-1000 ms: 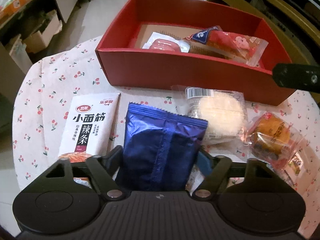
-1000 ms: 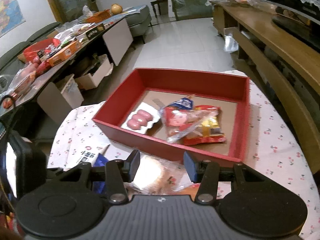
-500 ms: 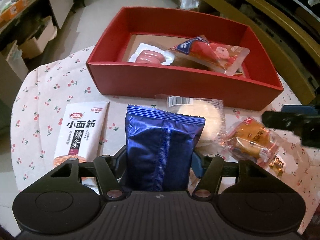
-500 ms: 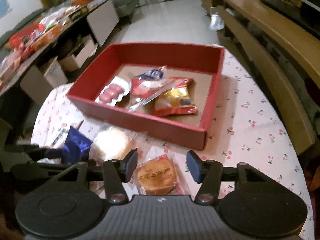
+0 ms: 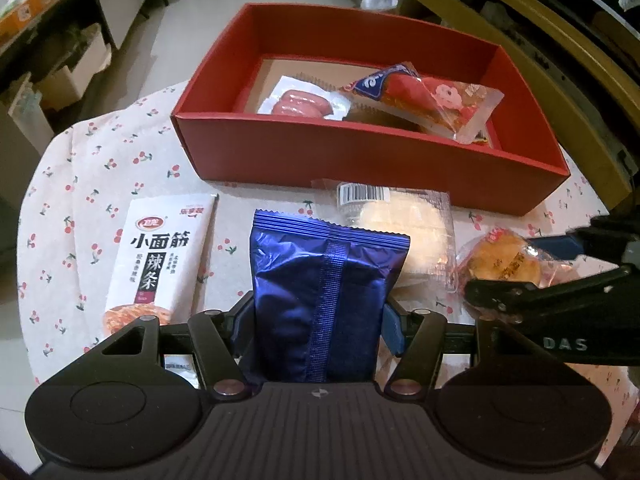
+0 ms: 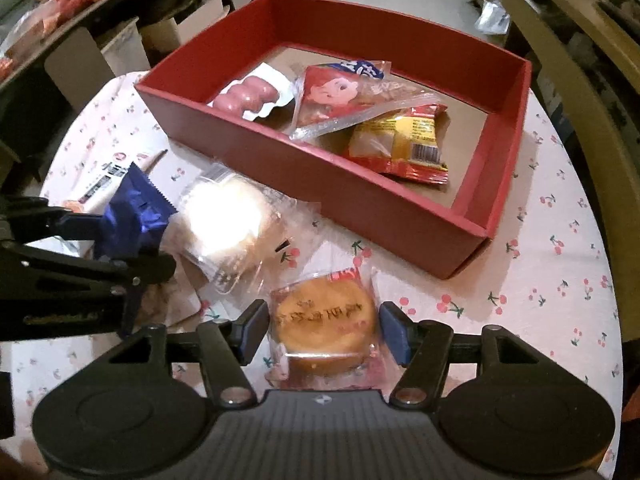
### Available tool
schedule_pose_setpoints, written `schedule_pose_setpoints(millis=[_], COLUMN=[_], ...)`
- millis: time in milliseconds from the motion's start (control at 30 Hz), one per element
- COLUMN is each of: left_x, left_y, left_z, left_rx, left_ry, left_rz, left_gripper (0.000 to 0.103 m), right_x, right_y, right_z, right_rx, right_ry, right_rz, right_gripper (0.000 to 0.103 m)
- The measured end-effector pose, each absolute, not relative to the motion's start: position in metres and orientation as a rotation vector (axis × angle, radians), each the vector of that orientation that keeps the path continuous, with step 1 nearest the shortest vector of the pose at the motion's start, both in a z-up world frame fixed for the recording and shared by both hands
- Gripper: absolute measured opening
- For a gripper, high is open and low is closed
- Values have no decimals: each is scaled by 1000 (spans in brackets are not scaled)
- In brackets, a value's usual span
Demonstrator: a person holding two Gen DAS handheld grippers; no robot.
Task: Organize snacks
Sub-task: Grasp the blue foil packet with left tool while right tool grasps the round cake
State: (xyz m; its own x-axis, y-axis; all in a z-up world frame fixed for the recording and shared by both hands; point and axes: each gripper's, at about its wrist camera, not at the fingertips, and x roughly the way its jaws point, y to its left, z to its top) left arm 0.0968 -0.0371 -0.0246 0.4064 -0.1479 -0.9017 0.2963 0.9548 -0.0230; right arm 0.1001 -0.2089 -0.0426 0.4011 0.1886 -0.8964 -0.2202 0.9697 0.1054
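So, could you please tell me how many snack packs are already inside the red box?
3: sausages at left, girl-print pack mid-box, yellow-red pack partly beneath it. Others may be hidden.

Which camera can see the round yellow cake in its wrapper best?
The right wrist view: the wrapped round cake sits whole, centered between the open right gripper's jaws. The left wrist view shows it far right, partly hidden by that gripper.

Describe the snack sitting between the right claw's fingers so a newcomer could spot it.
Start at the red box on the cherry-print cloth. Just in front of its near wall, between the right claw fingers, lies a round golden cake in clear wrap. Its neighbour, the white cake, is paler.
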Motion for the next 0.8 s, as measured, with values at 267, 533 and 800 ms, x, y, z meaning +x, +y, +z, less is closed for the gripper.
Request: schedule_pose_setpoints(millis=[267, 533, 800], left_x=[95, 90, 93], left_y=[-41, -40, -39], left_z=[-25, -15, -21], left_rx=[160, 133, 135], left_ry=[1125, 1112, 1137], left_rz=[-280, -285, -272], left_gripper=[68, 68, 68], right_x=[93, 84, 90], right_y=[-200, -209, -204], right_z=[-34, -18, -28], right_rx=[-69, 7, 19], right_ry=[1088, 1060, 1108], right_rz=[247, 218, 229], right_gripper=[57, 37, 66])
